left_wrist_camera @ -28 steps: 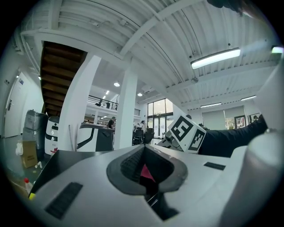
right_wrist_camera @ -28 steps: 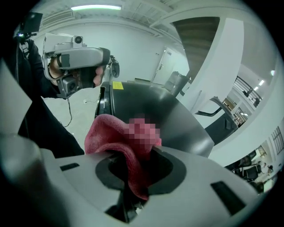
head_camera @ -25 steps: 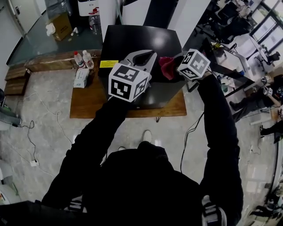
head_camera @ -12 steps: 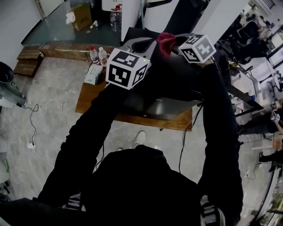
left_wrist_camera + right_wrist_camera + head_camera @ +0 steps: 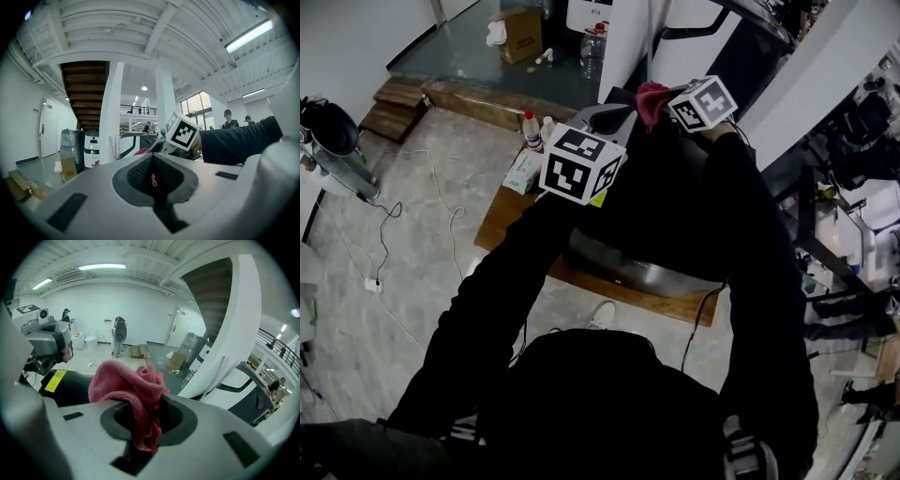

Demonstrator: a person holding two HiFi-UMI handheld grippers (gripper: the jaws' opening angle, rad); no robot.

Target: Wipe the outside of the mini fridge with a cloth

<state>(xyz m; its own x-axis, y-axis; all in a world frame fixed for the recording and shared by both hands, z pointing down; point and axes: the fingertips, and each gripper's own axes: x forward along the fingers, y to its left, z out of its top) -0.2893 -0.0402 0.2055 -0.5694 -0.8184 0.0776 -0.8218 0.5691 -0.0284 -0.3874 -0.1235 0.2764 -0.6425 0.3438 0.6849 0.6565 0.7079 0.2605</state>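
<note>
Both arms were stretched forward over the black mini fridge (image 5: 649,272), dark sleeves running side by side. The fridge stood on a low wooden platform (image 5: 511,230), mostly hidden beneath those arms.

The left gripper (image 5: 609,117) was held level, its marker cube towards the person. In the left gripper view it (image 5: 153,180) looked out across the hall, with its jaws pressed together. Only a pink speck of fluff showed in the seam.

The right gripper (image 5: 664,97) sat just beside it, a little further out. Its jaws were clamped on the red cloth (image 5: 651,98). In the right gripper view the cloth (image 5: 133,387) bunched up out of that gripper (image 5: 143,430), with a tail hanging down between the jaws. The fridge's dark top and its yellow label (image 5: 55,379) lay beyond to the left. Whether the cloth touched the top could not be told.

Two bottles (image 5: 534,128) and a tissue pack (image 5: 523,172) stood at the platform's left end.
</note>
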